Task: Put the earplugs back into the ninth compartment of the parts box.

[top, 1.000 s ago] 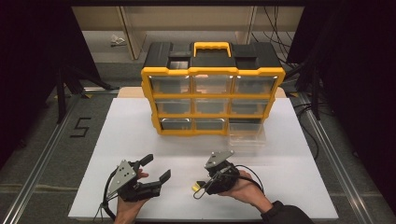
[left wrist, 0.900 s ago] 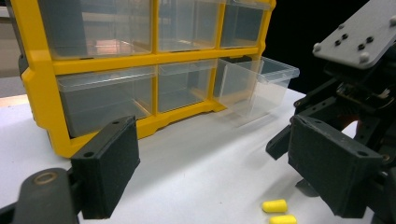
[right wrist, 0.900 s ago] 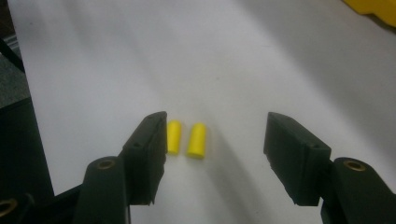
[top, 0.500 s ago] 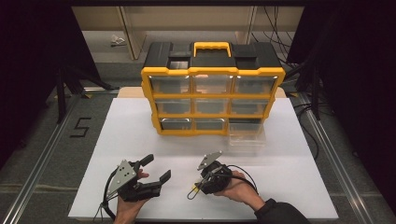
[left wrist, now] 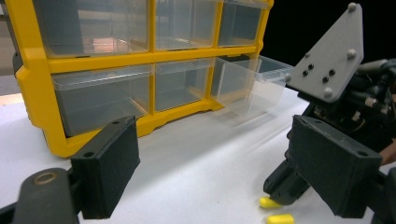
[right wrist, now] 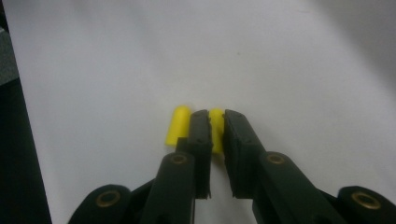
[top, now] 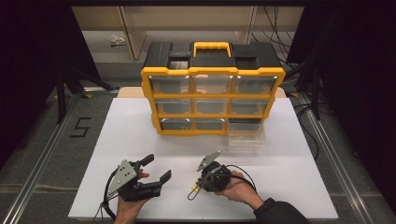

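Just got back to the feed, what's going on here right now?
The right gripper has just closed on one yellow earplug on the white table; a second earplug lies beside it. The left gripper waits open nearby. At the yellow drawer cabinet, one clear drawer is pulled out.

A white bench [top: 140,140] is seen — a yellow-and-black drawer cabinet [top: 212,88] stands at its far side, a clear drawer [top: 246,136] rests just before it, and two small yellow pieces [right wrist: 180,123] lie near the front edge.
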Available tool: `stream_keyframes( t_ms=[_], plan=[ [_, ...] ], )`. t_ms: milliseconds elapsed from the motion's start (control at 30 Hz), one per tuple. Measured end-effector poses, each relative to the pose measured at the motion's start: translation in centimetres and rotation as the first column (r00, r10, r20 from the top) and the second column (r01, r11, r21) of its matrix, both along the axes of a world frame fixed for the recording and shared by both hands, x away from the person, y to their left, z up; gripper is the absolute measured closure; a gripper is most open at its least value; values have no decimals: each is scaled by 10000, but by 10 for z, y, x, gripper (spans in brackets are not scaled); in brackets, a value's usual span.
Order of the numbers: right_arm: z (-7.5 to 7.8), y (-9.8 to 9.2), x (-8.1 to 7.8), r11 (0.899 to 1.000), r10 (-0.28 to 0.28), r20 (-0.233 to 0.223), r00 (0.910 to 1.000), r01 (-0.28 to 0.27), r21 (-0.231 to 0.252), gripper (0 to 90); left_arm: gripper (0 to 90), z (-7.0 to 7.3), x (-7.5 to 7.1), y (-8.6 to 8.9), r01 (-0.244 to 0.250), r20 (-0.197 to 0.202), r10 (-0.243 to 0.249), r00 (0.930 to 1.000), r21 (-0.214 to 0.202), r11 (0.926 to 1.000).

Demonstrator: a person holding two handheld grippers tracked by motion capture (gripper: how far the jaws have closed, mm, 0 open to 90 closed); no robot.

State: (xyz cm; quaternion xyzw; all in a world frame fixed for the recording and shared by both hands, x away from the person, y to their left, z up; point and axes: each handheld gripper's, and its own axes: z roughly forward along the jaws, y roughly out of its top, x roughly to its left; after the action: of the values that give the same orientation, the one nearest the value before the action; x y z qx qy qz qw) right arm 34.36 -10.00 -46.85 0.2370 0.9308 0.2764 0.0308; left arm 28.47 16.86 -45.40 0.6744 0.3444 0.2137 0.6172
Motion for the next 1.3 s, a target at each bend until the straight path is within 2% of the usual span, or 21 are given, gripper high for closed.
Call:
stream_keyframes(
  t_ms=[67,133,300,633,833,933,1100,1167,1200,1233,1300],
  plan=[
    [4,-3,1,9997,-72,21,10000,71,223,834,158,0,0,0,13,-5,-13,10000,-10,10000],
    [12,-8,2,9986,-219,249,9994,207,478,837,159,0,0,0,11,-3,-11,10000,-16,10000],
    [23,-16,6,9959,-488,517,9975,447,782,841,158,0,0,0,12,-8,-12,10000,-28,10000],
    [33,-28,11,9899,-835,830,9930,731,1217,843,158,0,0,0,8,28,-8,10000,-76,10000],
    [41,-35,12,9818,-1204,1063,9870,1026,1598,843,158,0,0,0,17,37,-17,10000,-70,10000],
    [45,-38,13,9759,-1409,1192,9828,1176,1839,843,159,0,0,0,21,39,-21,10000,-64,10000],
    [53,-46,16,9603,-1820,1541,9712,1418,2403,843,159,0,0,0,13,43,-13,10000,-72,10000],
    [56,-51,17,9510,-2065,1660,9643,1579,2658,843,159,0,0,0,17,43,-17,10000,-71,10000],
    [60,-55,18,9427,-2273,1735,9582,1718,2859,843,159,0,0,0,17,43,-16,10000,-71,10000],
    [60,-55,18,9427,-2273,1735,9582,1718,2859,843,159,0,0,0,16,44,-15,10000,-68,10000],
    [64,-59,18,9308,-2545,1835,9495,1890,3129,843,159,0,0,0,15,53,-15,10000,-67,10000]
  ],
)
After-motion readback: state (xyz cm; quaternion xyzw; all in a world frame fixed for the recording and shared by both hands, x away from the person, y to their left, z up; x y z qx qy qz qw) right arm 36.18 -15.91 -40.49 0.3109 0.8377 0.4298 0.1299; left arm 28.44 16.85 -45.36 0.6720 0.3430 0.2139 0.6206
